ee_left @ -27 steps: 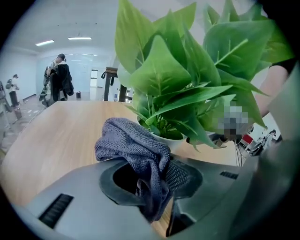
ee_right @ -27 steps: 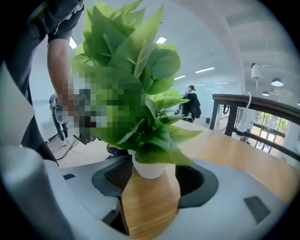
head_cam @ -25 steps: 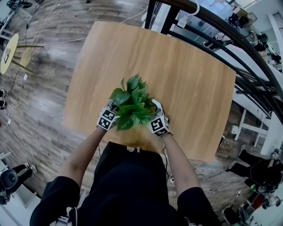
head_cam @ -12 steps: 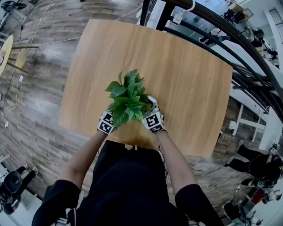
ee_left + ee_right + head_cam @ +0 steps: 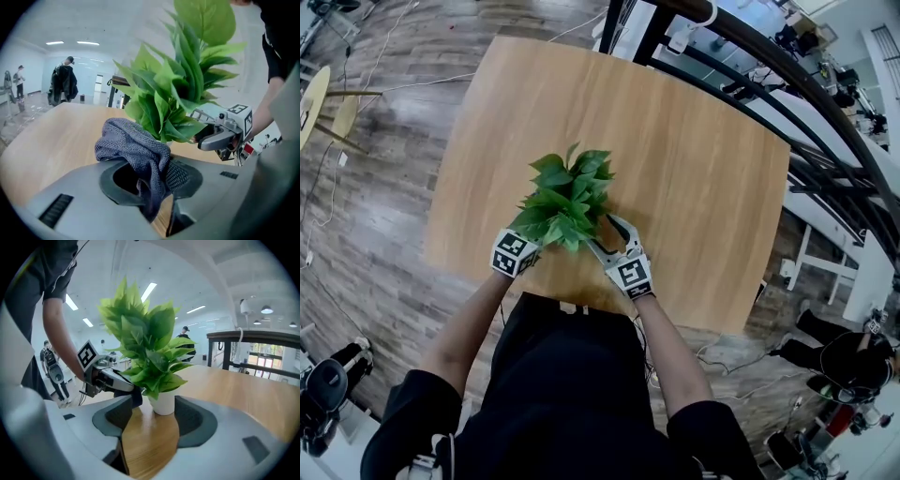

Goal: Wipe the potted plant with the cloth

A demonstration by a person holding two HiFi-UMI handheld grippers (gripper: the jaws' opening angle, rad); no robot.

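We hold the grey cloth clamped in the left gripper, bunched just under the lower leaves of the potted plant, whose upright stems rise straight ahead. Our right gripper gapes empty, with the white pot just ahead of its gap on the wooden table.

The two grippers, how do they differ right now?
The left gripper has fingers shut on a grey knitted cloth; the right gripper has fingers apart and empty. The left gripper points at the green leaves, the right gripper at the small white pot. Both flank the same plant.
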